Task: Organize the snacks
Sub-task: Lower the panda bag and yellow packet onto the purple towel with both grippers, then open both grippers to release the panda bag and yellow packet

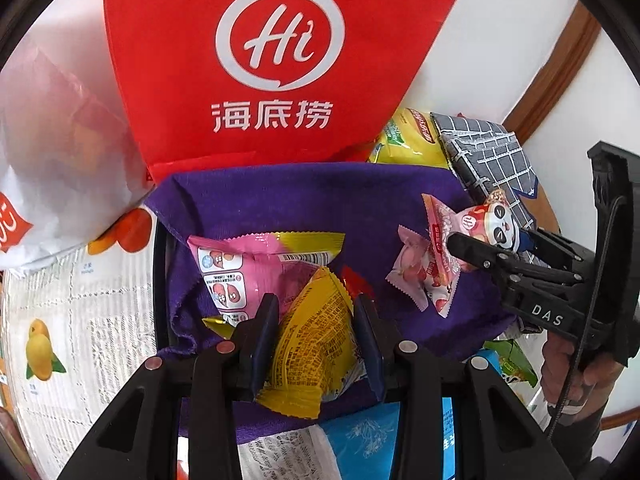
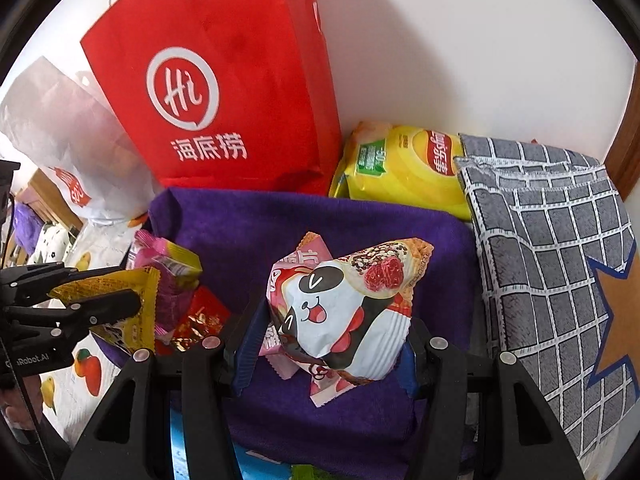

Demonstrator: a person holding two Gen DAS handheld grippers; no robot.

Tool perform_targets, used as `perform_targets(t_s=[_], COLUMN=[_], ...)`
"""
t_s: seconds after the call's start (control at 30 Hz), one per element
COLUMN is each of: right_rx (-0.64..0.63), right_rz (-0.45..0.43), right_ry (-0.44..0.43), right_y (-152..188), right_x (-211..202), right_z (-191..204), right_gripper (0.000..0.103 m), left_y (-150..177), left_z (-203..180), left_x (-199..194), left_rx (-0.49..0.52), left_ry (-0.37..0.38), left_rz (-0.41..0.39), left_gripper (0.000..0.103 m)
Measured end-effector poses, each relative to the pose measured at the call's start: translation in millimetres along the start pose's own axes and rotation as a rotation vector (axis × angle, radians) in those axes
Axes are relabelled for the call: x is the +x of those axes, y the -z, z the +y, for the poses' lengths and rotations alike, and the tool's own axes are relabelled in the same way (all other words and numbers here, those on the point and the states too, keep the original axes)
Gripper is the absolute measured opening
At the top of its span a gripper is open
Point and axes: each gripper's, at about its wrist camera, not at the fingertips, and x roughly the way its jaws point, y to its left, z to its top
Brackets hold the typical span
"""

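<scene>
My left gripper [image 1: 316,316] is shut on a yellow snack packet [image 1: 312,340] and holds it over a basket lined with purple cloth [image 1: 288,196]. It also shows at the left of the right wrist view [image 2: 120,300]. My right gripper [image 2: 328,328] is shut on a panda-print snack packet [image 2: 344,312], with pink packets [image 2: 304,260] bunched against it, above the same cloth [image 2: 320,220]. In the left wrist view the right gripper [image 1: 476,248] holds the panda packet [image 1: 496,224] at the right. A pink-and-yellow packet [image 1: 256,264] and a small red packet [image 1: 358,282] lie in the basket.
A red paper bag [image 1: 256,60] stands behind the basket against the wall, a white bag [image 1: 60,152] to its left. A yellow chip bag [image 2: 404,168] and a grey checked cloth [image 2: 552,248] lie to the right. A fruit-print tablecloth [image 1: 80,312] lies left.
</scene>
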Motion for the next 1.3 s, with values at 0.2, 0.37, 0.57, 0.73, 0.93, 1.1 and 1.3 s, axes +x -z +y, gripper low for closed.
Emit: perform_targets(t_s=[0.2,0.37,0.57,0.73,0.93,1.1,1.3], right_rx=[-0.002,-0.010,-0.014,-0.012,-0.017,-0.025,0.017], right_rz=[0.039,0.042,0.050,0.057,0.023,-0.054,-0.079], right_ry=[0.013,0.017,0.021,0.025,0.035,0.052,0.035], right_y=[2,3,3,2,0,-1,5], right_x=[10,10,10,7,-12,-39,-61], right_z=[-1,0,0,1,5,11,10], right_gripper=[0.056,0.056,0.057,0.058,0.065,0.077,0.077], left_y=[0,0,-1,-2,-3,-4,-3], left_z=[1,1,0,1,-1,-6,-12], left_x=[5,5,5,3,0,-17,-37], left_rx=[-0.004,-0.007,-0.008,-0.016,-0.019,-0.005,-0.005], left_ry=[-0.014,-0.013,-0.007,0.008,0.028,0.031,0.002], left_rz=[0.014,0.014,0.007,0.005,0.007,-0.034,-0.057], left_gripper=[0.037,0.037,0.037,0.037,0.039,0.070,0.074])
